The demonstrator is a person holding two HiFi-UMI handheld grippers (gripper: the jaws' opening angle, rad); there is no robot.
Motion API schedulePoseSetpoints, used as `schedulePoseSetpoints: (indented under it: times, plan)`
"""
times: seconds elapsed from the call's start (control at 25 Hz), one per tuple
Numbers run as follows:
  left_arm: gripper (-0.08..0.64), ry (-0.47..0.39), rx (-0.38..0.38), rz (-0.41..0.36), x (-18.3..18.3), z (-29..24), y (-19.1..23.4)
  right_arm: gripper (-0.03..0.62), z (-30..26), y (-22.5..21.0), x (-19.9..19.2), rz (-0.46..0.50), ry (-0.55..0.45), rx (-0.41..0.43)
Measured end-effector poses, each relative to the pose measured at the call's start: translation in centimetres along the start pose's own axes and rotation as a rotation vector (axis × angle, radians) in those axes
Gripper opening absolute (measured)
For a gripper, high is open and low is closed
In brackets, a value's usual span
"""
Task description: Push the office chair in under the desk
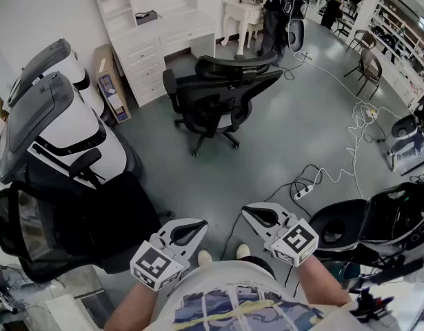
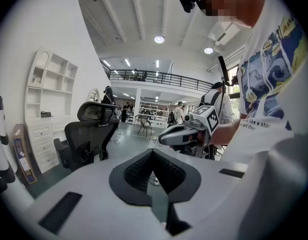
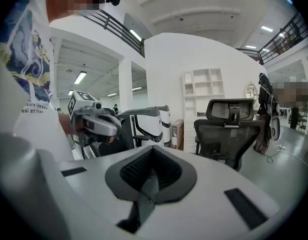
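Observation:
The black mesh office chair (image 1: 218, 95) stands out on the grey floor, a little in front of the white desk with drawers (image 1: 163, 40) at the back wall. Both grippers are held close to the person's body, far from the chair. My left gripper (image 1: 192, 229) is shut with nothing in it, and my right gripper (image 1: 256, 214) is shut and empty too. The left gripper view shows the chair (image 2: 88, 134) at left beyond its closed jaws, with the right gripper (image 2: 186, 131) ahead. In the right gripper view the chair (image 3: 229, 129) is at right and the left gripper (image 3: 93, 121) at left.
Two white-and-black chairs (image 1: 53, 123) and a black mesh chair (image 1: 67, 226) crowd the left side. A cardboard box (image 1: 108, 81) leans by the desk. A power strip with cables (image 1: 305, 190) lies on the floor to the right, near another black chair (image 1: 377, 219).

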State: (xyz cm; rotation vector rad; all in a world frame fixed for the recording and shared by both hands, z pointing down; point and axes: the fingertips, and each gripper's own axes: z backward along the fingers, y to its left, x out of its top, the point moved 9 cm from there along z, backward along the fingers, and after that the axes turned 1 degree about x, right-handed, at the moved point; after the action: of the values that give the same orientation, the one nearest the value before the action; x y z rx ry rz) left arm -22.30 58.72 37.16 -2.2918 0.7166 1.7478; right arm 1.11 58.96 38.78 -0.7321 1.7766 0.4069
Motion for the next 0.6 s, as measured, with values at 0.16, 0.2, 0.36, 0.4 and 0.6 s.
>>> schedulePoseSetpoints:
  times: [0.16,0.2,0.36,0.4,0.6]
  plan:
    - [0.014,0.003,-0.024,-0.016,-0.6,1.3,0.5,0.025,-0.8,1.6,-0.2,-0.015,0.005,-0.017]
    - [0.014,0.002,-0.028,-0.016,-0.9,1.5,0.7,0.025,-1.0,2.0,-0.3,-0.017,0.007,-0.022]
    - [0.014,0.007,-0.035,-0.007,-1.8,2.2,1.7,0.025,-1.5,3.2,-0.7,-0.029,0.022,-0.04]
    - [0.014,0.008,-0.037,-0.004,-1.9,2.2,2.0,0.025,-1.6,3.3,-0.7,-0.03,0.029,-0.044]
    - [0.014,0.013,-0.052,-0.006,-1.7,0.8,3.4,0.025,-1.7,1.8,-0.8,-0.046,0.054,-0.045]
